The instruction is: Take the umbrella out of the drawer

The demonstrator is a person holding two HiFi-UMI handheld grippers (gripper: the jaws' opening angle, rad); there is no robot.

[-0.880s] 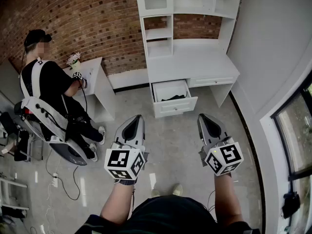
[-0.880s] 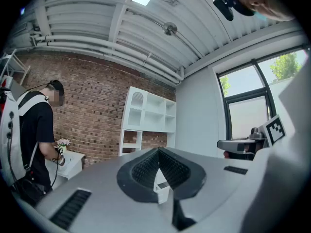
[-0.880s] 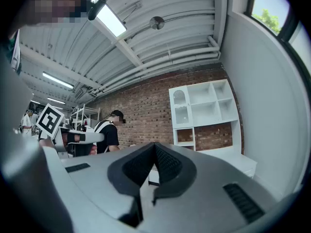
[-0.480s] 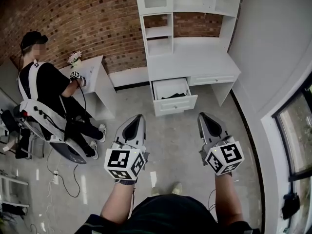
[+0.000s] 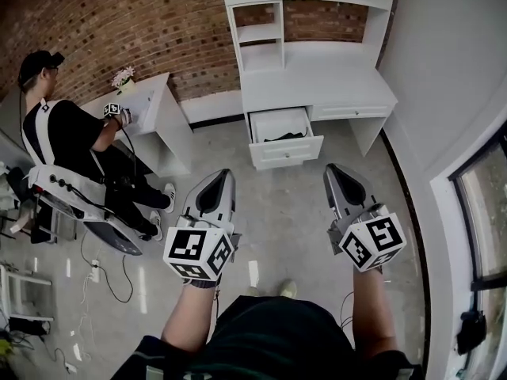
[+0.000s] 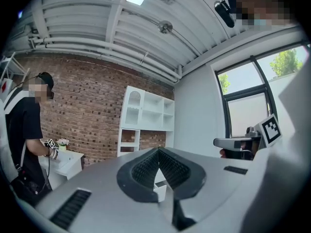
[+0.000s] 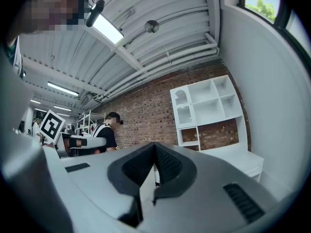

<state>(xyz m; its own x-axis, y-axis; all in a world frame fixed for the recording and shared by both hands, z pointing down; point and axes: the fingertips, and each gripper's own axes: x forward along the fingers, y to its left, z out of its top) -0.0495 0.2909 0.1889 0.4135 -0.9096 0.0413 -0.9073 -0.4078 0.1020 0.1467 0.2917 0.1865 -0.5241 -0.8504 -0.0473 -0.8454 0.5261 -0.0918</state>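
A white desk [image 5: 317,81] stands against the brick wall, and its left drawer [image 5: 287,150] is pulled open. Inside the drawer lies a dark umbrella [image 5: 283,137], only partly visible. My left gripper [image 5: 224,174] and right gripper [image 5: 332,169] are held side by side over the concrete floor, well short of the drawer and pointing level toward the desk. In the left gripper view, the left gripper [image 6: 159,150] has its jaws together with nothing between them. The right gripper [image 7: 155,144] in its own view is likewise shut and empty.
A person [image 5: 67,145] in a black shirt sits on a chair at the left beside a small white table [image 5: 154,113] with a flower pot. Cables [image 5: 103,279] trail on the floor there. A white shelf unit [image 5: 305,6] tops the desk. A white wall and window [image 5: 483,212] close the right.
The view has shifted slightly, so the desk and drawer sit a little higher in frame. Both grippers stay shut and side by side. The seated person's hand has moved up over the small table.
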